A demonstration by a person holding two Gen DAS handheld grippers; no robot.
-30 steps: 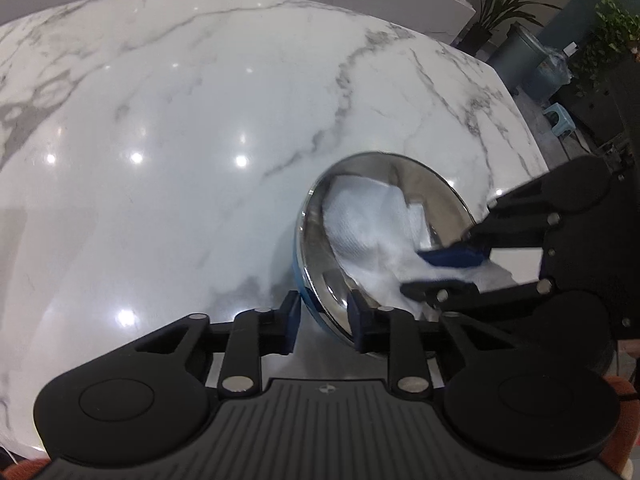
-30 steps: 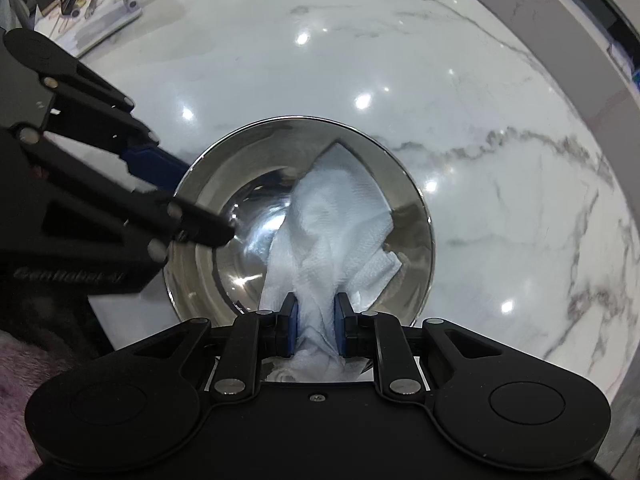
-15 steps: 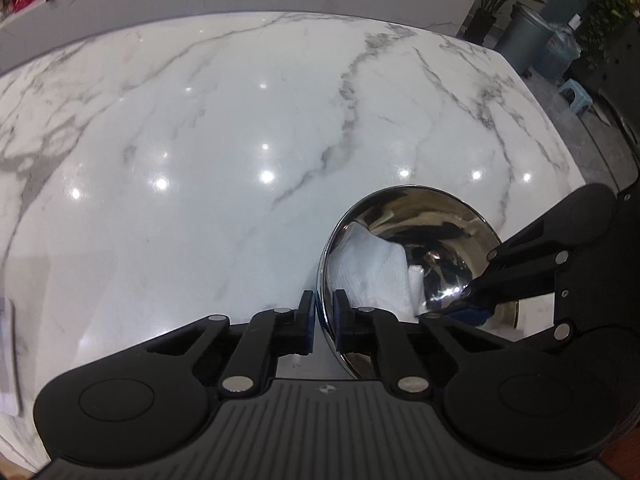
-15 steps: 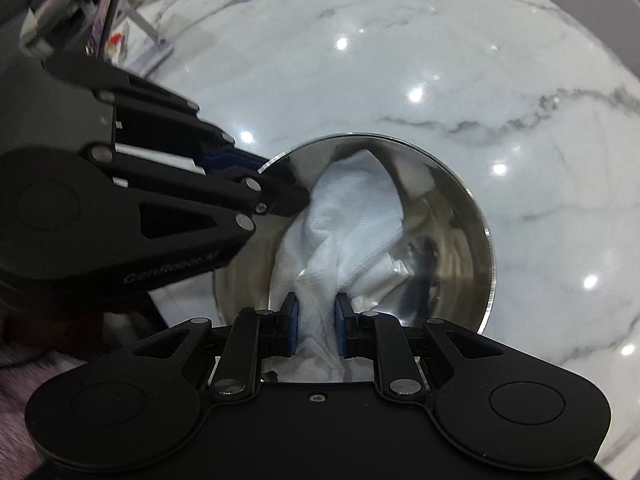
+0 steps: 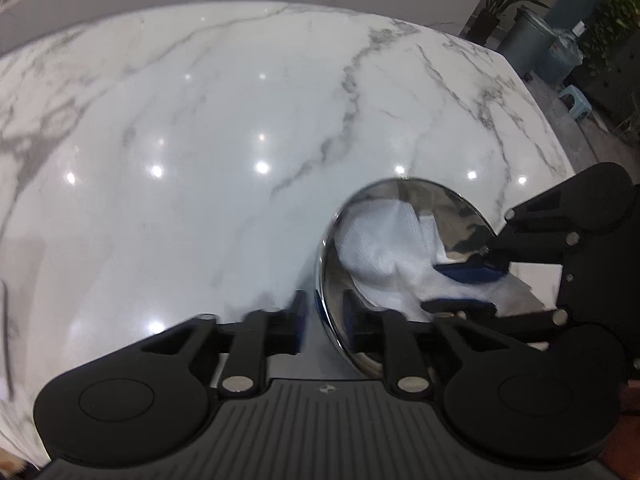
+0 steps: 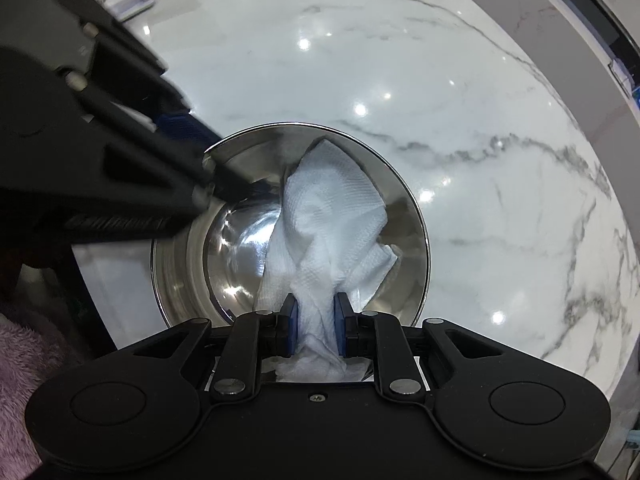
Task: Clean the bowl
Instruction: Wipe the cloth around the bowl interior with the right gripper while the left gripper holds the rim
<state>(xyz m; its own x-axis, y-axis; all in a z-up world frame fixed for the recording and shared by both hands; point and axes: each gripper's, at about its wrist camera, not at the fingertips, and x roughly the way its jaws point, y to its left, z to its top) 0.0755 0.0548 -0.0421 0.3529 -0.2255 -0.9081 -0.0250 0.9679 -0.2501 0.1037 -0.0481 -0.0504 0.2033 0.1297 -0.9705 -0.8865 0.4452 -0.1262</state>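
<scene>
Left tool [image 5: 324,316] jaws opening off bowl [image 5: 460,208] rim.

The near rim of the bowl [image 6: 416,216] is hidden behind the right hand-held gripper [image 6: 316,326]; its left rim is covered by the blurred left hand-held gripper [image 6: 200,160]; the lower end of the paper towel [image 6: 332,216] disappears between the pads; items at the far left of the surface [image 6: 400,60] are too small and cut off to identify; in the left wrist view the bowl's near right part is hidden by the right hand-held gripper.
</scene>
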